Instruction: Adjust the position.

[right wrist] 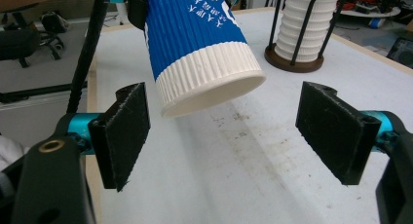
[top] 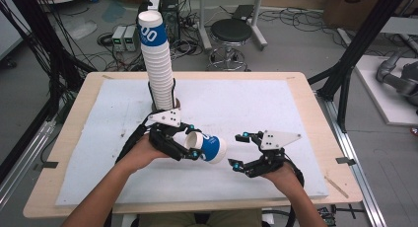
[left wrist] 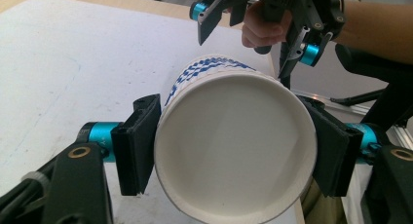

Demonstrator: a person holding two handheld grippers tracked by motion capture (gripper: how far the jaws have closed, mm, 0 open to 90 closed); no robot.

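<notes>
Left gripper (top: 190,149) clamped on 1 paper cup (top: 207,147), pads on opposite sides of the wall close to the closed base; cup (left wrist: 234,151) held on its side above the white mat (top: 98,153), near centre, open mouth toward the right

Right gripper (top: 236,150) just right of the cup mouth, jaws spread wide, nothing between the pads; cup (right wrist: 199,48) seen ahead of them, not yet between

Tall stack of cups (top: 156,59) standing in a wire holder (right wrist: 294,58) at the far left of the mat, well apart from the held cup

Handling, judged: light, thin-walled, ribbed blue sleeve giving fair friction; wall soft and easily dented, mouth rim stiffer thanks to its rolled lip; base ring stiffest of all. Present hold near the base looks sound, no visible crushing, though the pad contact is partly hidden behind the cup body

Best second hold, judged: across the ribbed white band just behind the mouth, pads on opposite sides, light squeeze only. Risk: ovalling the mouth if closed hard, or slip if gripped on the taper
</notes>
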